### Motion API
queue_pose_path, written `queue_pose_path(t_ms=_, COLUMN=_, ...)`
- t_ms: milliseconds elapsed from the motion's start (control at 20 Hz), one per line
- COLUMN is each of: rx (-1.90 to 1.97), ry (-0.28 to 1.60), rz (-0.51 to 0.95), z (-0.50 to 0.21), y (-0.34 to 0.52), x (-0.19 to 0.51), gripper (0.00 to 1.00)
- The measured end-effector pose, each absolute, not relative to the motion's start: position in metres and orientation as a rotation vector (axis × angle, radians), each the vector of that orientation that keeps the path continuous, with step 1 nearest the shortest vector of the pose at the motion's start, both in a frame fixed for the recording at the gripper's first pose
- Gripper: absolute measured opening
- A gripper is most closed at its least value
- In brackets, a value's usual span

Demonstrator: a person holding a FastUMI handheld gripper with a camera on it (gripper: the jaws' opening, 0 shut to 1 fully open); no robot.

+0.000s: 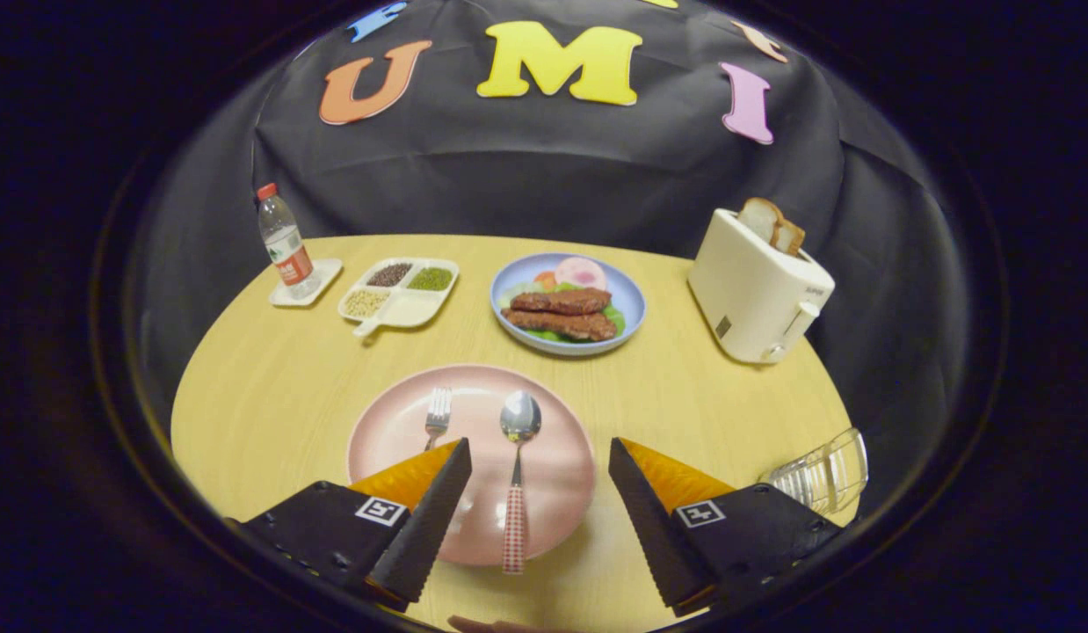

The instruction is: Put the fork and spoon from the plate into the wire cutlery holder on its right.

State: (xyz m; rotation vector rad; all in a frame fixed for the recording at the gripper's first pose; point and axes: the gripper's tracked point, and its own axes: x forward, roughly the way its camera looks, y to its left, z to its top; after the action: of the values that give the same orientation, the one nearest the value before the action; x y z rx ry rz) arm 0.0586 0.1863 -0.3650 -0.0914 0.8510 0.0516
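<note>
The spoon is laid on the pink plate, bowl pointing away and its red-checked handle reaching past the plate's near rim, between the two fingers. The fork is seen just beside it on the same plate, tines away, its handle hidden under the left finger. The tool is held wide open above the near part of the plate, nothing gripped. The wire cutlery holder is found on the wooden surface to the right of the plate, beyond the right finger, partly cut off. Farther back, a blue plate of meat and greens is set beyond the pink one, with a divided tray of grains and a water bottle on a coaster to its left, and a white toaster holding bread to its right
</note>
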Motion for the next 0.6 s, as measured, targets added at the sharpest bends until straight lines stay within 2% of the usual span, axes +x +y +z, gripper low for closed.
queue_pose_path(t_ms=150, rx=-0.095, ry=0.908, rz=0.064, z=-0.388, y=0.191, x=0.056, gripper=0.94)
queue_pose_path(t_ms=550, rx=-0.04, ry=1.044, rz=0.031, z=-0.423, y=0.194, x=0.043, gripper=0.5)
queue_pose_path(t_ms=600, rx=-0.032, ry=1.045, rz=0.039, z=-0.425, y=0.198, x=0.043, gripper=0.48)
